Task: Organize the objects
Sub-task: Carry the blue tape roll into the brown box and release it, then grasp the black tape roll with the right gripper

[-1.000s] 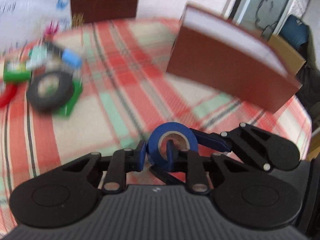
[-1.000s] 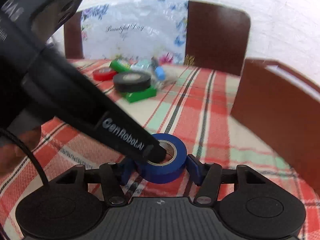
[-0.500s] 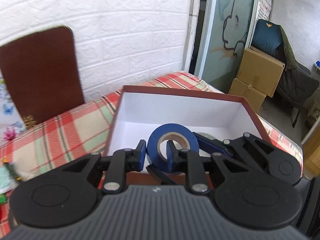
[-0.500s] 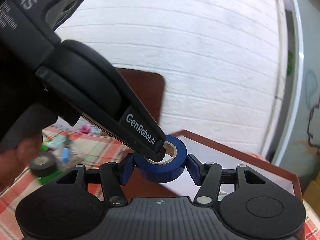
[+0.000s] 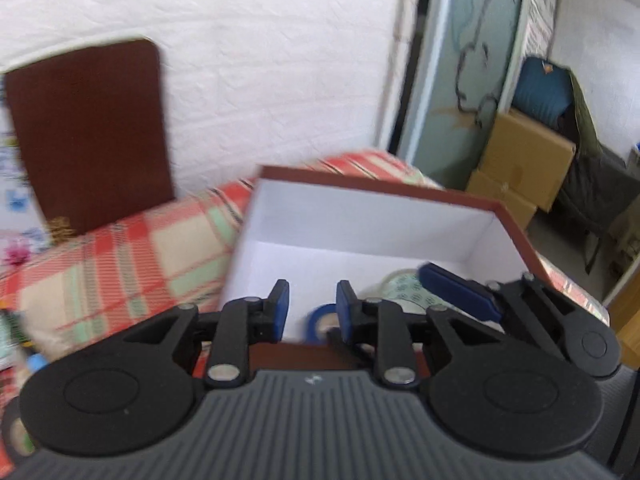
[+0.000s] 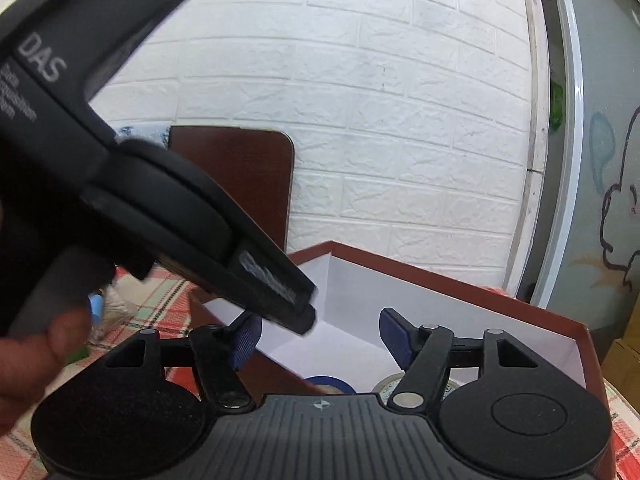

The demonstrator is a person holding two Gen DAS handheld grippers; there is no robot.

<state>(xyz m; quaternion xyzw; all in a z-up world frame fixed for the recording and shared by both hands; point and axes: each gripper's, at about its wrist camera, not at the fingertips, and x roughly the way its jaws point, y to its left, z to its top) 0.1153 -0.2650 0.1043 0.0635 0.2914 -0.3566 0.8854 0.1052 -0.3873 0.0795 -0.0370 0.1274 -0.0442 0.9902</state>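
The blue tape roll (image 5: pixel 319 321) lies on the white floor of the brown box (image 5: pixel 380 184), next to a pale patterned roll (image 5: pixel 404 286). My left gripper (image 5: pixel 312 308) hovers over the box's near wall. Its jaws are opening and nothing is between them. In the right wrist view, the right gripper (image 6: pixel 320 334) also hangs over the box (image 6: pixel 440 276). Its jaws are opening too, with nothing between the pads. The blue roll (image 6: pixel 328 382) shows just below it, partly hidden. The left gripper's finger (image 6: pixel 276 288) crosses in front. The right gripper's blue pad (image 5: pixel 460 292) reaches in from the right.
The box sits on a table with a red plaid cloth (image 5: pixel 140 256). A brown chair back (image 5: pixel 88 132) stands against the white brick wall. Cardboard boxes (image 5: pixel 524 168) are stacked beyond the table's right edge. A dark roll (image 5: pixel 16 436) lies at the left. A person's hand (image 6: pixel 36 356) holds the left gripper.
The blue roll, gripped by both grippers over the box half a second ago, has dropped into the box. Both sets of jaws have spread apart.
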